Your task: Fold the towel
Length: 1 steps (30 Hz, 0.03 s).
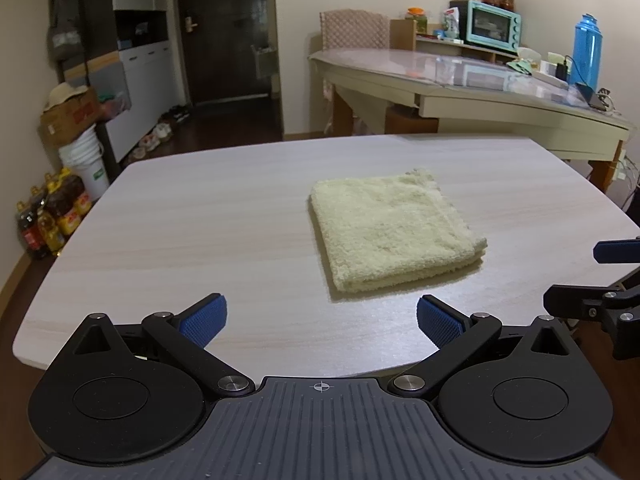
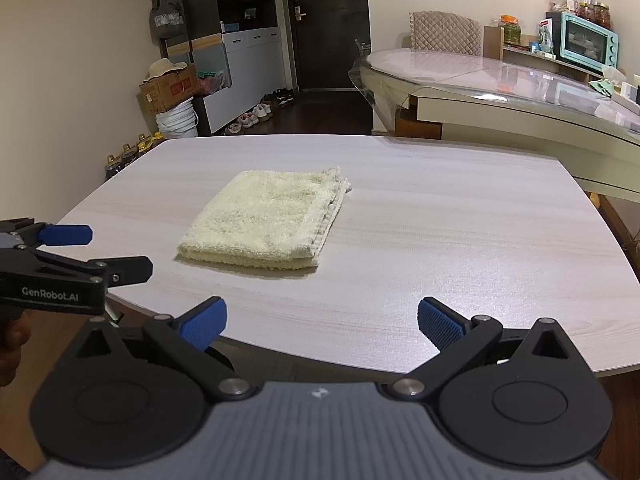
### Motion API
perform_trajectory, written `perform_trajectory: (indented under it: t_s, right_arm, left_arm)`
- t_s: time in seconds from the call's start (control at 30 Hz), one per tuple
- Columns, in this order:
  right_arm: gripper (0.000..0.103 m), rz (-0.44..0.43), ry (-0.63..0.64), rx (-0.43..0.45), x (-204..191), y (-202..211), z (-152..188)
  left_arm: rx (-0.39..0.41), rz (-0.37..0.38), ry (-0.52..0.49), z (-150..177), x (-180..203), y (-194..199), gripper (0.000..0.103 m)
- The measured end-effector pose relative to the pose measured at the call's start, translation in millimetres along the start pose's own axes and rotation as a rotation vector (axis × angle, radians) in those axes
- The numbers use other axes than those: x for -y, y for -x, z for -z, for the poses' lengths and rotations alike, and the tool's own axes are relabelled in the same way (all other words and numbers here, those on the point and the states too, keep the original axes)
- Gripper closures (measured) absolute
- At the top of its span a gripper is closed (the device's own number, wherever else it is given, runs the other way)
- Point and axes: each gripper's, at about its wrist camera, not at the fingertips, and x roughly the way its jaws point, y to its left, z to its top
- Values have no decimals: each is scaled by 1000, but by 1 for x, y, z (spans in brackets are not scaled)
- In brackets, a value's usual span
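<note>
A cream terry towel (image 1: pixel 394 230) lies folded into a thick square on the pale wood-grain table (image 1: pixel 200 216). In the right wrist view the same towel (image 2: pixel 268 220) shows its stacked layer edges along its right side. My left gripper (image 1: pixel 322 322) hovers over the table's near edge, short of the towel, open with nothing between its blue pads. My right gripper (image 2: pixel 322 322) is also open and empty, back from the near edge. Each gripper shows at the side of the other's view: the right gripper (image 1: pixel 600 276) and the left gripper (image 2: pixel 104 250).
A glass-topped beige table (image 1: pixel 460 76) stands behind, carrying a teal oven (image 1: pixel 494 26), a blue flask (image 1: pixel 586 52) and small items. A cardboard box on white buckets (image 1: pixel 80 136) and oil bottles (image 1: pixel 52 216) sit on the floor to the left. A hand (image 2: pixel 12 344) holds the left gripper.
</note>
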Motion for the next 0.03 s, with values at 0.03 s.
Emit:
perform_trajectory:
  t_s: [0.03]
  right_arm:
    - [0, 0, 0, 0, 0, 0, 0]
  left_arm:
    - [2, 3, -2, 0, 0, 0, 0]
